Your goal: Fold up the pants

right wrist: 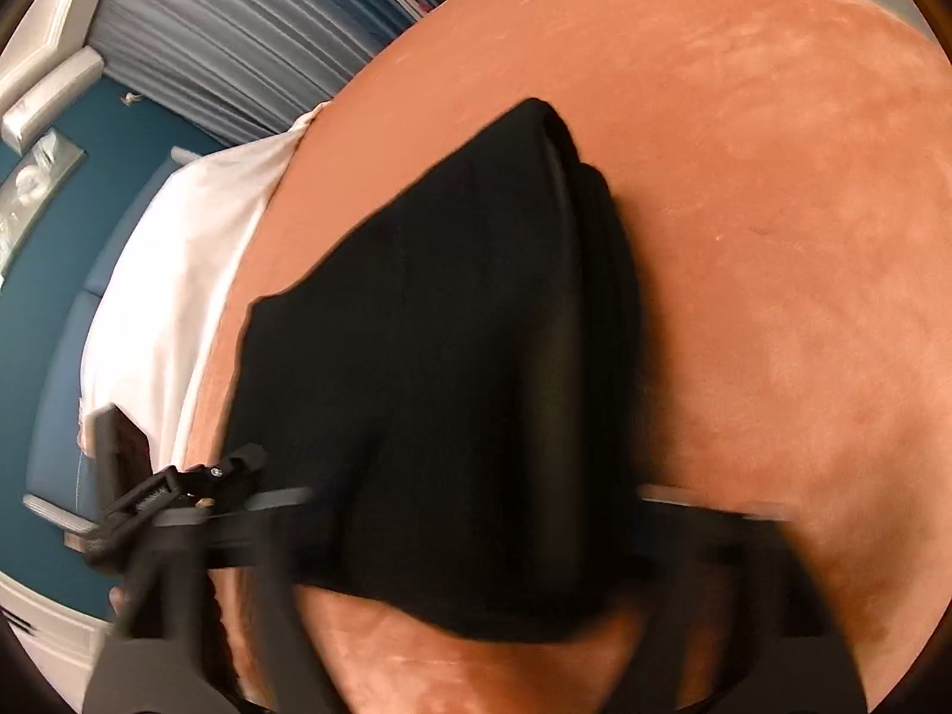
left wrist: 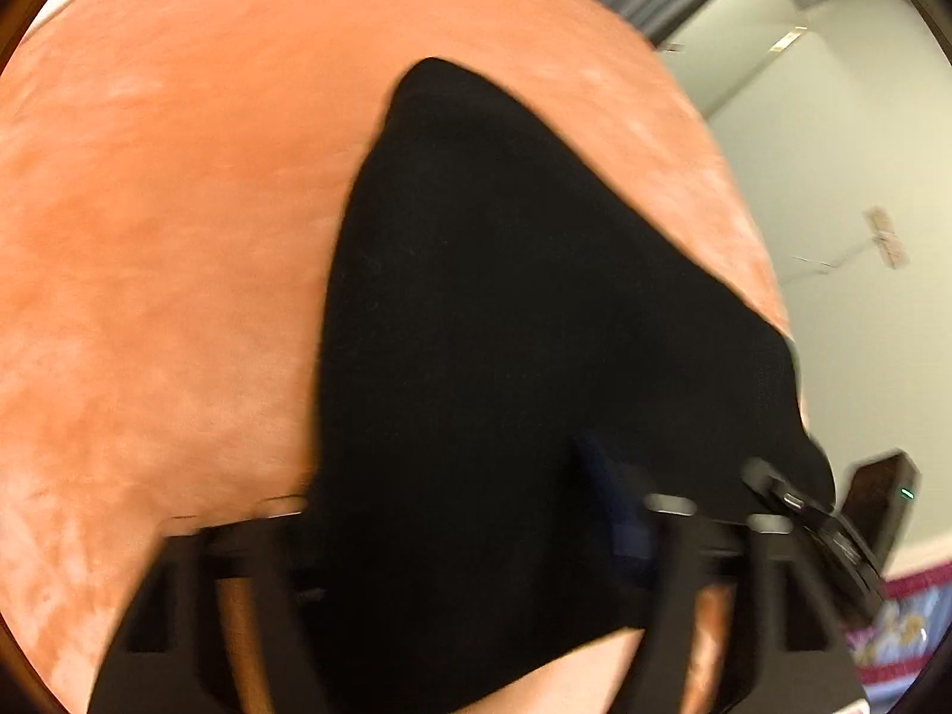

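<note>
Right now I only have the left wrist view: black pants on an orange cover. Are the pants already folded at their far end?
Observer: Yes. In the right wrist view the pants show stacked layers at the far end.
Operator: What lies past the cover on that side?
Observer: A white sheet runs along the edge of the orange cover.
Operator: And behind the sheet?
Observer: A blue wall.
</note>
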A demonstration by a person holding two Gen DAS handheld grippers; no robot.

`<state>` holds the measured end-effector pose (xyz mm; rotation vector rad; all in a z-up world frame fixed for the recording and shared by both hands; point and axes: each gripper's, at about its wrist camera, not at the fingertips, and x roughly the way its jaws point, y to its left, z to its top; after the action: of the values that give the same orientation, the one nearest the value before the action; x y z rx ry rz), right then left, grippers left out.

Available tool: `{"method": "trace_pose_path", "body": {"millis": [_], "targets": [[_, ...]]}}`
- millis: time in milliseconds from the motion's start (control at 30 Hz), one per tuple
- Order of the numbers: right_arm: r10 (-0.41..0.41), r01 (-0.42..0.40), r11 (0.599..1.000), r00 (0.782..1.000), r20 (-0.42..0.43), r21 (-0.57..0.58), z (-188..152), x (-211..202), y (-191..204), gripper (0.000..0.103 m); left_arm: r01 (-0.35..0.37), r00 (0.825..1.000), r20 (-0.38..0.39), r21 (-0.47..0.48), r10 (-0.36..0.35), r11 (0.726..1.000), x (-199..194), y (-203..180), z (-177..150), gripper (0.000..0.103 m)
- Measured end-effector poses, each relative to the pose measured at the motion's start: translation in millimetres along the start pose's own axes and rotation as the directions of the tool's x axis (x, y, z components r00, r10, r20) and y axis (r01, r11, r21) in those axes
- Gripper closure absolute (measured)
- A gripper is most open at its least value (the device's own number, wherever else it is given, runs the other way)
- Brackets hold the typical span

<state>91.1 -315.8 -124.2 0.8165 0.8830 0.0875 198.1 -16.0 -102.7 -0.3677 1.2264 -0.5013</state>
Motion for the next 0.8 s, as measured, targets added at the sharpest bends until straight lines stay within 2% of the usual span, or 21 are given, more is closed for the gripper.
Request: {"method": "trace_pose_path", "body": {"millis": [33,133,300,367,400,433,467,567,633,700,800], "targets": [[0.002,-0.002,1.0,1.0,0.003,-0.013,-1.2,-3.8,2.7,0.067,0.005,1.0,0.004,0.002,-0.005,1.0,-6.7,5.1,0.5,0.067],[0.036,-0.036,0.998,0.999,0.0,-0.049,-7.5,-22.2,17.3,0.071,0.027,1.0,0.0,0.01,-0.027,1.0,-24.4,7.3,-6.8,0.074],[0.051,-0.054,0.996,0.998,-0.047,-0.07,-39.1,-61.4,22.4,0.071,0.077,0.995,-0.059,0.016,-0.076,0.997,-53.2,14.9,-44.4,0.074],[0.026,-0.03,0.998,0.997,-0.076,-0.052,-51.6,-61.7,8.0,0.069,0.081,0.993,-0.082,0.002,-0.081,0.997,-56.5,23.6,-63.7,0.07],[0.01,-0.013,0.999,0.996,-0.087,-0.033,-58.6,-57.0,-3.8,0.064,0.072,0.994,-0.086,-0.006,-0.072,0.997,-58.3,29.8,-68.6,0.061],[0.011,-0.012,1.0,0.996,-0.084,-0.007,-61.7,-53.8,-12.0,0.059,0.067,0.995,-0.078,-0.027,-0.069,0.997,-57.1,36.7,-72.2,0.05],[0.02,-0.018,0.999,0.997,-0.07,0.033,-64.0,-52.8,-22.7,0.047,0.072,0.995,-0.068,-0.04,-0.074,0.997,-56.0,40.0,-74.4,0.046],[0.056,-0.054,0.996,0.998,-0.04,0.064,-64.6,-55.1,-29.8,0.043,0.121,0.991,-0.052,-0.091,-0.126,0.989,-54.0,49.9,-78.6,0.03],[0.063,-0.062,0.996,0.998,-0.026,0.06,-64.7,-54.8,-30.0,0.037,0.127,0.99,-0.044,-0.097,-0.132,0.987,-51.1,49.2,-77.5,0.022],[0.058,-0.058,0.998,0.998,-0.018,0.028,-66.0,-50.8,-25.0,0.026,0.138,0.99,-0.03,-0.088,-0.141,0.986,-50.8,49.4,-79.2,0.016],[0.0,-0.001,0.999,1.0,-0.021,-0.042,-67.8,-42.8,-12.7,0.018,0.077,0.997,0.0,-0.03,-0.077,0.997,-53.5,42.7,-84.9,0.016]]}}
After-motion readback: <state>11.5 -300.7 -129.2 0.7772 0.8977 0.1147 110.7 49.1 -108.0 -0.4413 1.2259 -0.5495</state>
